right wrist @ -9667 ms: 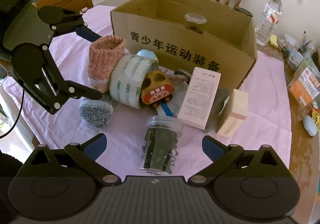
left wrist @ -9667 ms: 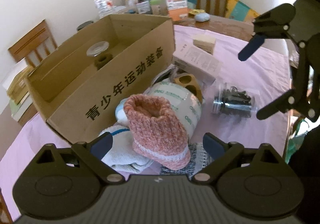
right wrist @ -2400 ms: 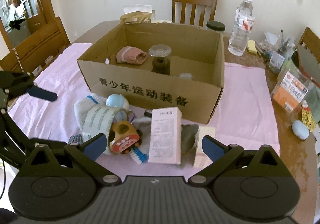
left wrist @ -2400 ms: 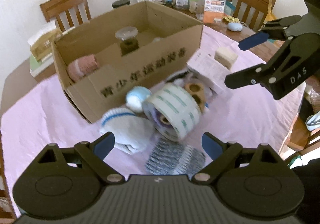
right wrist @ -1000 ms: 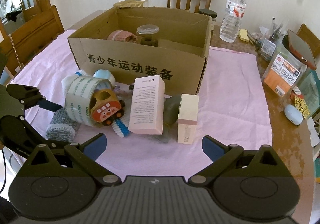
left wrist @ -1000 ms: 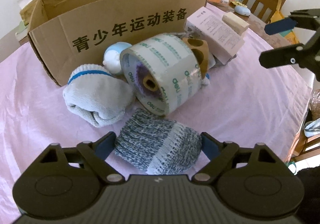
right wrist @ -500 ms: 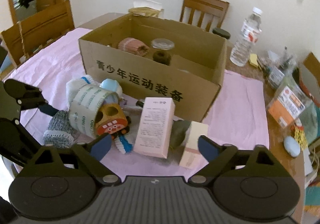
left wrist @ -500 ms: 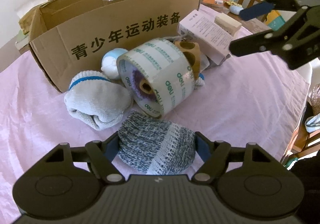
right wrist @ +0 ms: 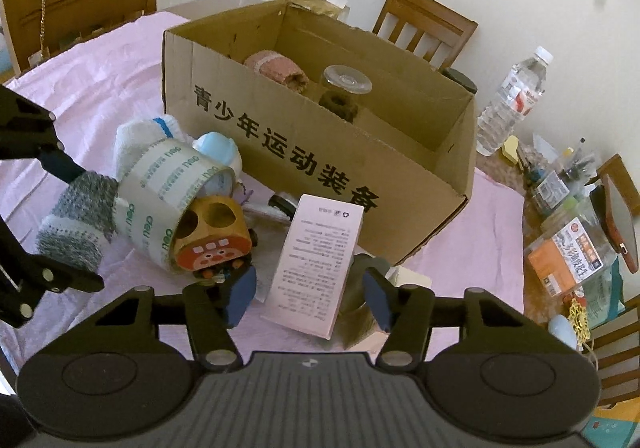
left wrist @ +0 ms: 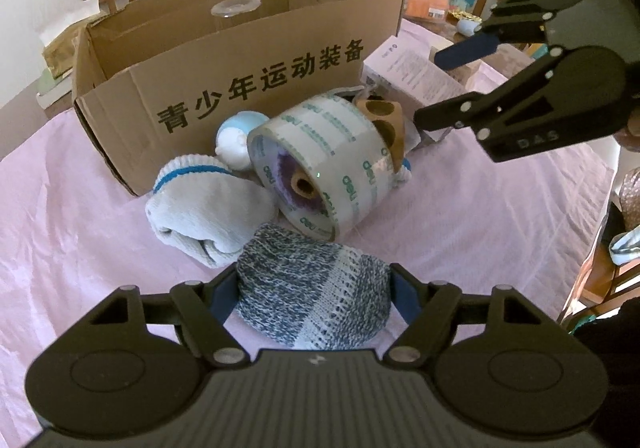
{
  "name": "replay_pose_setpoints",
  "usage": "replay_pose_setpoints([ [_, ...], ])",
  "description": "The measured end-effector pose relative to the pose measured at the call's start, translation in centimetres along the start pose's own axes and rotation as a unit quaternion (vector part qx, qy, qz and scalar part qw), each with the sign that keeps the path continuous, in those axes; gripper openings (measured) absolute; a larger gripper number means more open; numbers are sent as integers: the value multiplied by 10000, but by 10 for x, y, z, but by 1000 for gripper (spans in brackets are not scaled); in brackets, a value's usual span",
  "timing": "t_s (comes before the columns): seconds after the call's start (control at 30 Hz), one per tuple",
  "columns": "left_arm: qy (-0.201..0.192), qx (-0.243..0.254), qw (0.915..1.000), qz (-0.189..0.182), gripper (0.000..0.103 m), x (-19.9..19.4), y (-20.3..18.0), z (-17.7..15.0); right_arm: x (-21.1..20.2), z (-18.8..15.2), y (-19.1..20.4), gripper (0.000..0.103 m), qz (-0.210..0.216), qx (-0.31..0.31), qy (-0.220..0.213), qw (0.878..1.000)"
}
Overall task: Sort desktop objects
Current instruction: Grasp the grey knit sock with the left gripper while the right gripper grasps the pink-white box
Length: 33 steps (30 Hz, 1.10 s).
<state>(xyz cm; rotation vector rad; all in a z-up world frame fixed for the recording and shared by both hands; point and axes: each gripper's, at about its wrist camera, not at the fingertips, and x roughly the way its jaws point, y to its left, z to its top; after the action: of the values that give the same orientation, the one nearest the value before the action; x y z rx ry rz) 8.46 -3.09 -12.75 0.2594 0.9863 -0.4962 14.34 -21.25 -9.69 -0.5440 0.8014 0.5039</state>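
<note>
Left gripper point(left wrist: 313, 290): pads pressed on rolled grey-blue knitted sock point(left wrist: 312, 296), near edge of pile.
Right gripper point(right wrist: 310, 290): closing around upright pink printed carton point(right wrist: 316, 260), contact unclear.
Risk: carton may tip; sock may drag clear tape roll point(left wrist: 320, 164).
Brown cardboard box point(right wrist: 400, 204), far: pink sock point(right wrist: 276, 70), lidded glass jar point(right wrist: 340, 90).

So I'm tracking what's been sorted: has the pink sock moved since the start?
Yes. The pink sock now lies inside the cardboard box, beside the jar; earlier it sat outside, before the box's printed front.
</note>
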Motion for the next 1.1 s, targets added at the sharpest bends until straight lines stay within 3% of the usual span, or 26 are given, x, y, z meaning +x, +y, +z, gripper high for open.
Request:
replay_pose_setpoints([
  [0.27,-59,17,10000,-7,76,-4,4,3,11,5,-2,62,-67,64,70,9999],
  [0.63,-156,62,9999,0,76,-12,12,8,17,11,-5,51,-94,200,117,9997],
  [1.1,-414,121,9991,-48,76,-32,22,22,1,18,-20,50,196,374,49,9991],
])
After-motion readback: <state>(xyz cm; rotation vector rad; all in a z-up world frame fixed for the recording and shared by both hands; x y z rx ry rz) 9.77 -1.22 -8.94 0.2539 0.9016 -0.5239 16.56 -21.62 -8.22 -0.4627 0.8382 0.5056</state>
